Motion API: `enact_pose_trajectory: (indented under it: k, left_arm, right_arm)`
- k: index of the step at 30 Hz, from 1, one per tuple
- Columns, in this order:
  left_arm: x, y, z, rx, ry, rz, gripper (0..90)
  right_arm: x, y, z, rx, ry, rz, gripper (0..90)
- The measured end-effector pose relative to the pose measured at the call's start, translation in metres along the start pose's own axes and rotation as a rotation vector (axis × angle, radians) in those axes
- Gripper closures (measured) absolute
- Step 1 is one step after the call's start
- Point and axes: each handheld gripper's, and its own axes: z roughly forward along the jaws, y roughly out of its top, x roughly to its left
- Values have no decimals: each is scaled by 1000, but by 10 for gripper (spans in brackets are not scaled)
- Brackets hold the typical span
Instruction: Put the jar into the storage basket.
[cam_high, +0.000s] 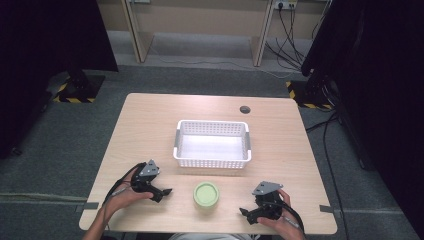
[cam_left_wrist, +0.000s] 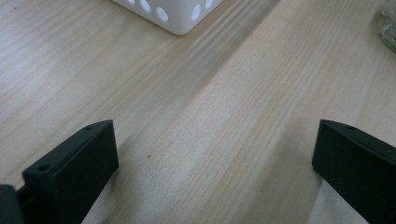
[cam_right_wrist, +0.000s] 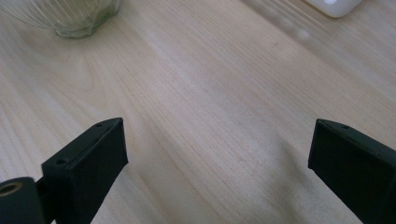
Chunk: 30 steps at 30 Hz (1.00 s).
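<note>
One green bowl (cam_high: 206, 194) sits near the near edge of the surface (cam_high: 150, 120), about midway between my two tongs and touching neither. Bare wood lies open on both of its sides. My left tongs (cam_high: 161, 192) rest to its left, jaws spread wide with nothing between them, pointing right toward the bowl. My right tongs (cam_high: 246, 213) rest to its right, just as wide and just as empty, close to the near edge. Beyond the bowl, the white basket (cam_high: 212, 162) stands centred, its near wall just past the bowl, with wide margins of wood left, right and far.
</note>
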Motion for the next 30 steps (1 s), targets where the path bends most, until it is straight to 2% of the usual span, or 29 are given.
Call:
enact_pose_trajectory:
  k: [30]
  left_arm:
    - [0,0,0,0,0,0,0]
  right_arm:
    - [30,18,-3,-29,59,-90,49]
